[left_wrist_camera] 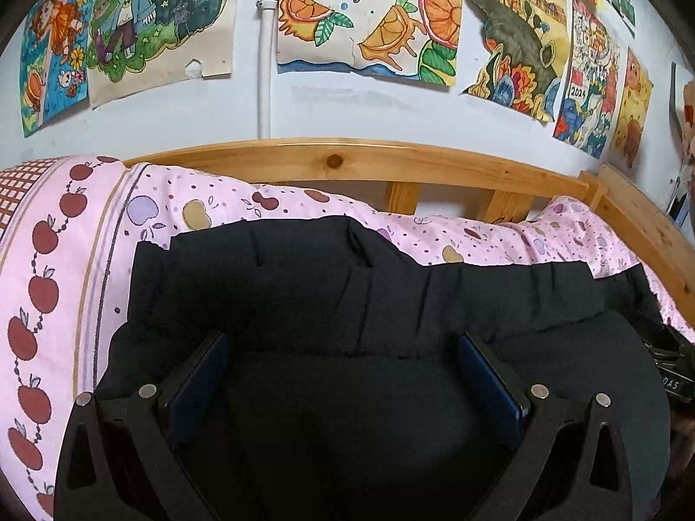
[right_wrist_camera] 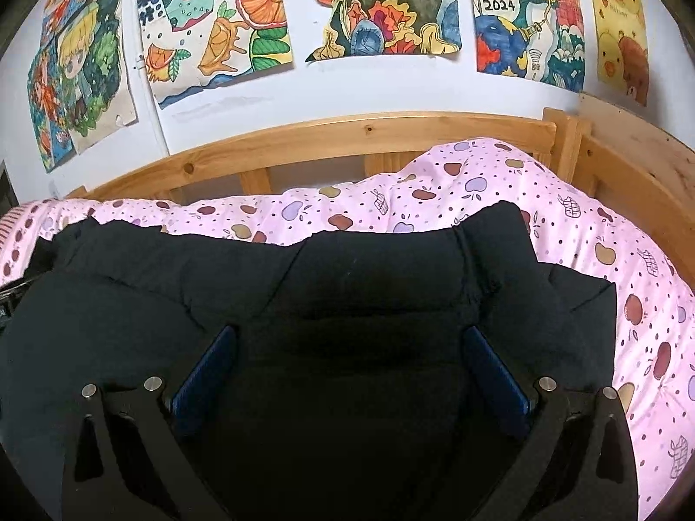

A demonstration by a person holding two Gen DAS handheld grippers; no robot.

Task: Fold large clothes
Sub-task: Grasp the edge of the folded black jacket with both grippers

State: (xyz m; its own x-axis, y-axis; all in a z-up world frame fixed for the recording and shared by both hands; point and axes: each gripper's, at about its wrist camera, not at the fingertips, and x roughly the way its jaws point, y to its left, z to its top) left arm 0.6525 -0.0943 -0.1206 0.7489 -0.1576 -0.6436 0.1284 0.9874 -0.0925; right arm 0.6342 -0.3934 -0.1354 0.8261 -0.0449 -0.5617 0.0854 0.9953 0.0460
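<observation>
A large black padded jacket (left_wrist_camera: 347,286) lies spread across a pink fruit-print quilt (left_wrist_camera: 65,260); the right wrist view shows the same black jacket (right_wrist_camera: 369,269) on the quilt (right_wrist_camera: 586,239). My left gripper (left_wrist_camera: 343,347) stands open just above the jacket's near part, its blue-padded fingers (left_wrist_camera: 200,373) wide apart with only fabric beneath them. My right gripper (right_wrist_camera: 349,343) is open as well, hovering over the jacket's right half with blue fingers (right_wrist_camera: 491,369) spread. Neither grips the cloth. The jacket's near edge is hidden below both grippers.
A wooden bed rail (left_wrist_camera: 347,160) runs behind the quilt, with a corner post (right_wrist_camera: 569,147) at the right. Colourful drawings (left_wrist_camera: 369,13) hang on the white wall. A white pipe (left_wrist_camera: 266,65) runs down the wall. A dark object (left_wrist_camera: 669,369) lies at the jacket's right edge.
</observation>
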